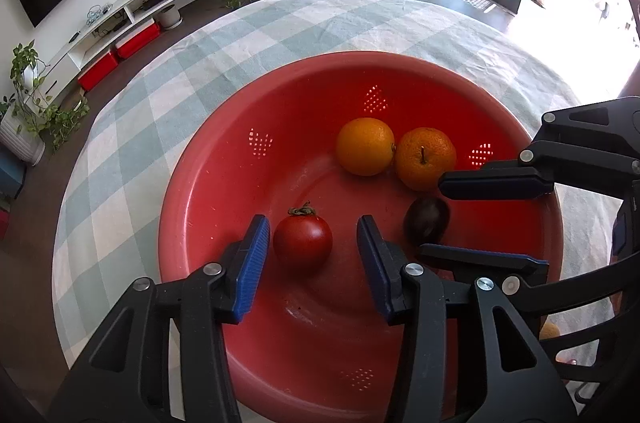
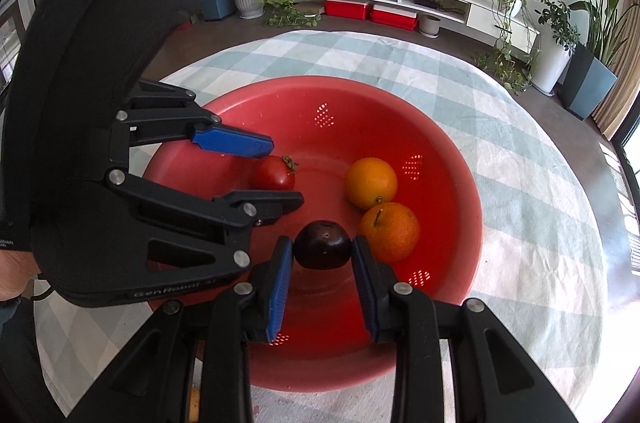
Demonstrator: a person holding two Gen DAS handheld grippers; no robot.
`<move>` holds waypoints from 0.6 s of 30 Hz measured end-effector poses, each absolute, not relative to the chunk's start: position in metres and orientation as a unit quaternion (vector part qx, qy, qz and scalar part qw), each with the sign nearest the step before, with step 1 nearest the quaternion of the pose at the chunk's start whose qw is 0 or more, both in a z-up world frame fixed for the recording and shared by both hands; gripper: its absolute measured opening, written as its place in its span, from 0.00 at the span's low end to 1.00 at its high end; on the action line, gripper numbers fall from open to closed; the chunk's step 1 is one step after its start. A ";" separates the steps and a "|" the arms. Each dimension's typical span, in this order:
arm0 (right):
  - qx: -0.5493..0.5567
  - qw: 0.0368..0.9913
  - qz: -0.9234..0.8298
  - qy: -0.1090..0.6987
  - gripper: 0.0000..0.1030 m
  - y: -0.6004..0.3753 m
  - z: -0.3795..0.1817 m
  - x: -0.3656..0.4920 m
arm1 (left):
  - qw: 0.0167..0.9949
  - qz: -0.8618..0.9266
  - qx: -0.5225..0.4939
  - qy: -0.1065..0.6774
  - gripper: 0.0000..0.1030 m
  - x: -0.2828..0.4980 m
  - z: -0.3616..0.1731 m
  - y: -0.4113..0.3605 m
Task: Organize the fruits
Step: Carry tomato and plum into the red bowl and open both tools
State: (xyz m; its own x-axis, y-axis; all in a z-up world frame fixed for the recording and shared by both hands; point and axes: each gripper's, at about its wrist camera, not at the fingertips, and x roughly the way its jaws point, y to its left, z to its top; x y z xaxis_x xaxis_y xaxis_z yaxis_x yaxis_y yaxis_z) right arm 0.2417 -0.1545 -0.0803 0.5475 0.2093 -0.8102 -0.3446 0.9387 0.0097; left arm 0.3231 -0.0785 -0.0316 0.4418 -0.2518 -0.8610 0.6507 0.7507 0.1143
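Observation:
A red colander bowl [image 1: 192, 223] [image 2: 460, 159] sits on a checked cloth. Inside it lie two oranges [image 1: 365, 146] [image 2: 371, 183], touching each other, a red tomato [image 1: 303, 241] [image 2: 274, 173] and a dark plum [image 1: 426, 225] [image 2: 322, 245]. My left gripper [image 1: 312, 223] [image 2: 286, 173] is open around the tomato, which rests on the bowl floor with a gap to each blue pad. My right gripper [image 2: 321, 243] [image 1: 431, 217] is shut on the plum, both pads pressing its sides just beside the nearer orange [image 2: 390, 231].
The pale green and white checked cloth [image 1: 132, 127] covers a round table whose edge runs close around the bowl. Something small and yellowish [image 1: 550, 331] lies on the cloth outside the bowl's near rim. A hand [image 2: 12, 263] shows at the left edge.

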 end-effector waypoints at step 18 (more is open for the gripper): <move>-0.044 0.913 0.154 0.376 0.78 -0.172 -0.045 0.222 | 0.880 -0.236 0.151 0.383 0.84 0.271 0.032 -0.022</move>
State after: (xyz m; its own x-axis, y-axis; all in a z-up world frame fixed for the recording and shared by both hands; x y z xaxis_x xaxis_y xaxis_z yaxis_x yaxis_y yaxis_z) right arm 0.2224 -0.1723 -0.0446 0.6695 0.2472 -0.7005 -0.3132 0.9490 0.0356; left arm 0.2711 -0.0218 0.0318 0.5947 -0.3005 -0.7457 0.5317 0.8427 0.0845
